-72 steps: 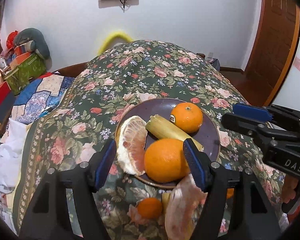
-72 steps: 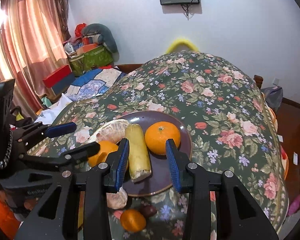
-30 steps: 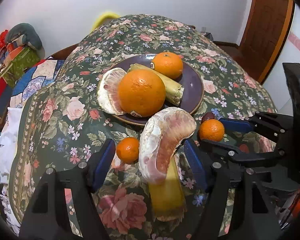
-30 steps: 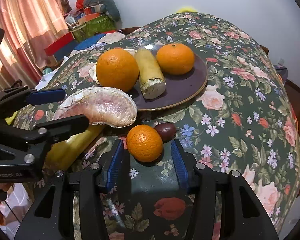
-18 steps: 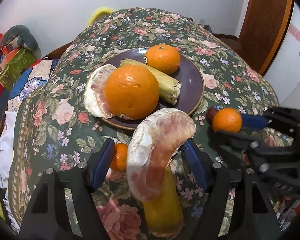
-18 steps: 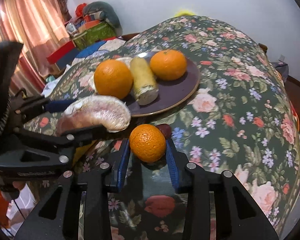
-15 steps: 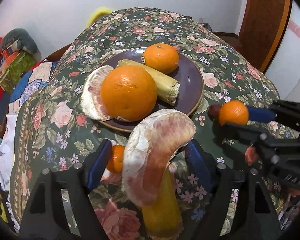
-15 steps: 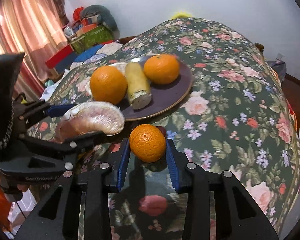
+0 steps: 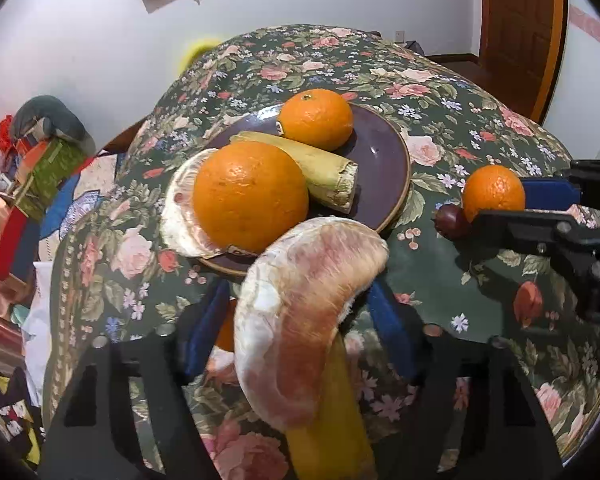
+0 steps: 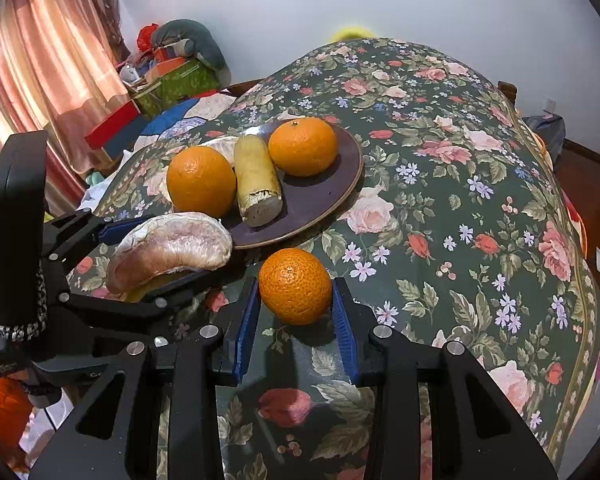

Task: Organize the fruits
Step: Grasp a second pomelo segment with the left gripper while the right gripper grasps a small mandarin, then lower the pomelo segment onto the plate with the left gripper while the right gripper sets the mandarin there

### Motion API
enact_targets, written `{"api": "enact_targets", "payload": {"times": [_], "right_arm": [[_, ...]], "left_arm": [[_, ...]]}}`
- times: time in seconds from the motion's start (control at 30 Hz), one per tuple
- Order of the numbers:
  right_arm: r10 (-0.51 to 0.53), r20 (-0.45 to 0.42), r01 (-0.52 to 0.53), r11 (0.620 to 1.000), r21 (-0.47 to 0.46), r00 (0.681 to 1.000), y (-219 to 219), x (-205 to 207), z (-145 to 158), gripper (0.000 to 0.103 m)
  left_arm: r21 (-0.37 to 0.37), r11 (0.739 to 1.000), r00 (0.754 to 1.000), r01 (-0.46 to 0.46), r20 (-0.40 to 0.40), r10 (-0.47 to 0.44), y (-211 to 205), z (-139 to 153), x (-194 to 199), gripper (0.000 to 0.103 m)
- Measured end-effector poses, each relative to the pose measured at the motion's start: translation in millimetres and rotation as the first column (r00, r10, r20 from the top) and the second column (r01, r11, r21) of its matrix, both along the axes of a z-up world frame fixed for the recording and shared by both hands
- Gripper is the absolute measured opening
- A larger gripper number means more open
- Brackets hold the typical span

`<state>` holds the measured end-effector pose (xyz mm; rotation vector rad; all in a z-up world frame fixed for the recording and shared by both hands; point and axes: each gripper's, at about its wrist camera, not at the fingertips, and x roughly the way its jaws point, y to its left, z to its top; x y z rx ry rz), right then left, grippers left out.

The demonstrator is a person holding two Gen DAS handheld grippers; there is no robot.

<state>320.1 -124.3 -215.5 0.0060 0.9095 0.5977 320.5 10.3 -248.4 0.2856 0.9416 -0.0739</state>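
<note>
While the right tongs [image 10: 296, 304] clamp a small mandarin [image 10: 295, 286] between their blue pads, just clear of the floral cloth on the counter [image 10: 480, 208], the left tongs [image 9: 296, 320] are closing around a peeled pomelo segment [image 9: 304, 320]; both pads sit right against its sides. Beneath that segment lies a yellow stalk piece [image 9: 332, 420], with another small orange [image 9: 225, 332] partly hidden behind the left pad. Just beyond, a dark purple plate [image 9: 380, 152] carries a large orange [image 9: 250, 196], a second pomelo segment [image 9: 178, 212], a cut yellow stalk [image 9: 316, 168] and a mandarin [image 9: 316, 118]. A small dark fruit [image 9: 450, 216] lies beside the held mandarin.
</note>
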Motion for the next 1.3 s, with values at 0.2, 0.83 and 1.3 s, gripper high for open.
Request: {"api": "enact_targets", "payload": {"times": [0.2, 0.83, 1.3], "right_arm": [[0.000, 0.007, 0.000, 1.000, -0.003, 1.000, 1, -2, 3, 0.033], [-0.020, 0.085, 0.020, 1.000, 0.008, 0.996, 5, -1, 36, 0.033], [-0.024, 0.133, 0.021, 1.000, 0.023, 0.991, 23, 36, 46, 0.033]], "left_arm": [[-0.077, 0.997, 1.000, 0.011, -0.013, -0.012, 8, 8, -4, 0.044], [-0.231, 0.972, 0.992, -0.036, 0.108, 0.063, 41, 66, -24, 0.043], [-0.268, 0.960, 0.978, -0.081, 0.162, 0.128, 66, 82, 15, 0.043]]}}
